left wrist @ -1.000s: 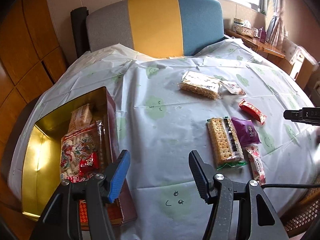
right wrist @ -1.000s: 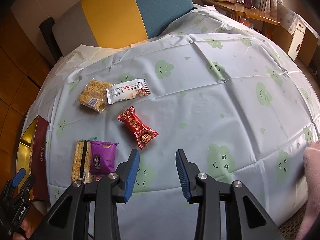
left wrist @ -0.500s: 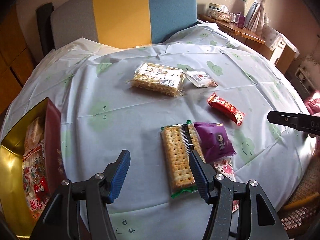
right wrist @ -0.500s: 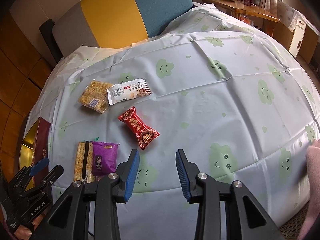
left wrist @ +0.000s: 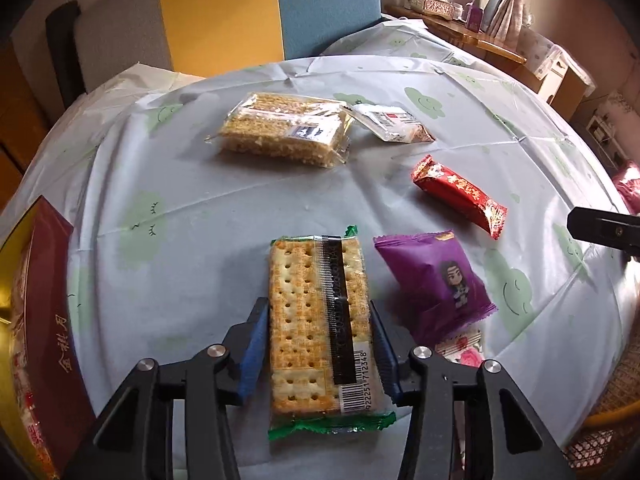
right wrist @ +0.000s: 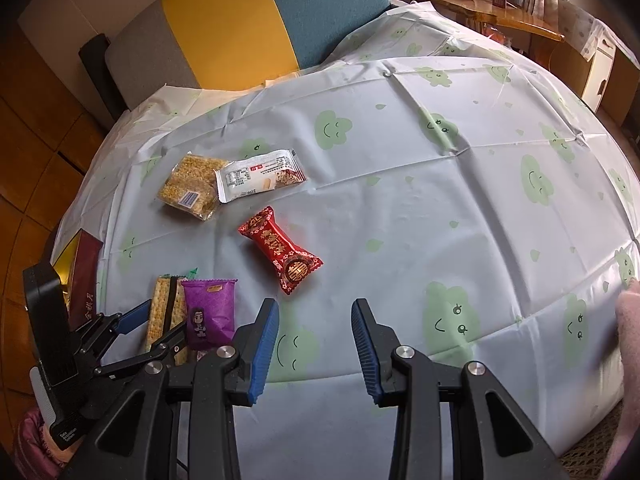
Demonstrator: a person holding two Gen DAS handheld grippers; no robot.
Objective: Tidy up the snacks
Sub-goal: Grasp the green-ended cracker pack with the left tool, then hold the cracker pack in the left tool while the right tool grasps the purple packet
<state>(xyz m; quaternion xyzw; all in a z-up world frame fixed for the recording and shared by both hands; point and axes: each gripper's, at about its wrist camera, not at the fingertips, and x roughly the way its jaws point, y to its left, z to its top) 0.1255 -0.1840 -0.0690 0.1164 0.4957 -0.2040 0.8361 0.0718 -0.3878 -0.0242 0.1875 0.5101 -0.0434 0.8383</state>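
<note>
Left tongs (left wrist: 320, 336) astride the cracker pack (left wrist: 318, 324), apparently touching both sides; right tongs (right wrist: 316, 320) wide, empty.

Your table wears a pale tablecloth (right wrist: 400, 208) with green smiley clouds, a grey-yellow-blue chair back (right wrist: 240, 24) behind, a cluttered wooden shelf (left wrist: 472, 36) beyond.

Grey-yellow-blue chair back (right wrist: 240, 24) behind cloud-print tablecloth (right wrist: 440, 208); cluttered wooden sideboard (left wrist: 472, 36).

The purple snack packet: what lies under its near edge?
Under the purple snack packet a small pink-and-white flowered packet sticks out. Most of it is hidden by the packet and the left hand-held gripper.
</note>
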